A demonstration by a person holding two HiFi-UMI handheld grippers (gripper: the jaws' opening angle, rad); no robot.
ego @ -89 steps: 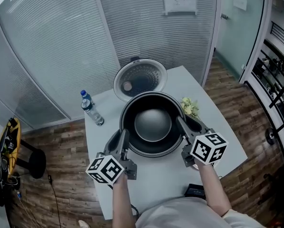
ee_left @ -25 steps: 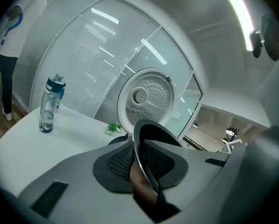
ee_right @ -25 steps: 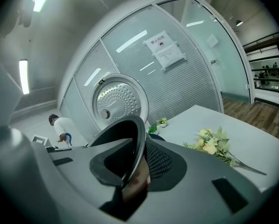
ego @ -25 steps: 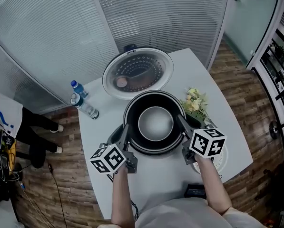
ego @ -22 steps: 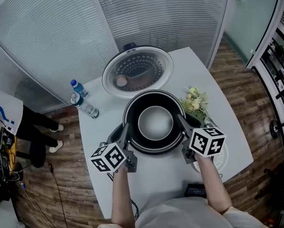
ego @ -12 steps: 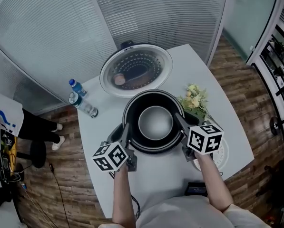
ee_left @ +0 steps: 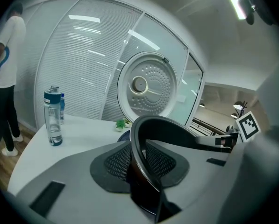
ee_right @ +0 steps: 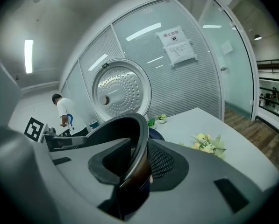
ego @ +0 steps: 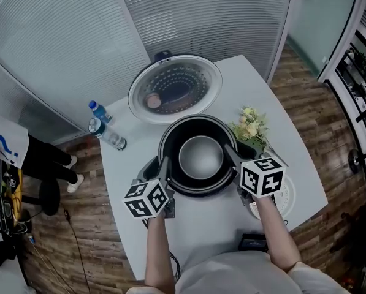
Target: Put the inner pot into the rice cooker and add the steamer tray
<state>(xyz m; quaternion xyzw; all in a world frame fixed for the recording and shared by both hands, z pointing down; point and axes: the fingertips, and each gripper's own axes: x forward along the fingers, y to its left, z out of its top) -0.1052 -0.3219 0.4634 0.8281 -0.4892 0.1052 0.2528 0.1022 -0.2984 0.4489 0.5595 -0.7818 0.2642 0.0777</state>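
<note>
The inner pot (ego: pixel 200 157) sits in the rice cooker (ego: pixel 198 193) on the tabletop (ego: pixel 207 225). My left gripper (ego: pixel 163 166) and right gripper (ego: pixel 232 156) straddle its rim on opposite sides, jaws narrow and just opening, pads loosening.

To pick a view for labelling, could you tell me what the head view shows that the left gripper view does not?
Only the head view: a yellow flower bunch and a round white plate. Only the left gripper view: a bright ceiling strip light. Both: the black inner pot, the open round silver cooker lid and clear blue-capped water bottles.
</note>
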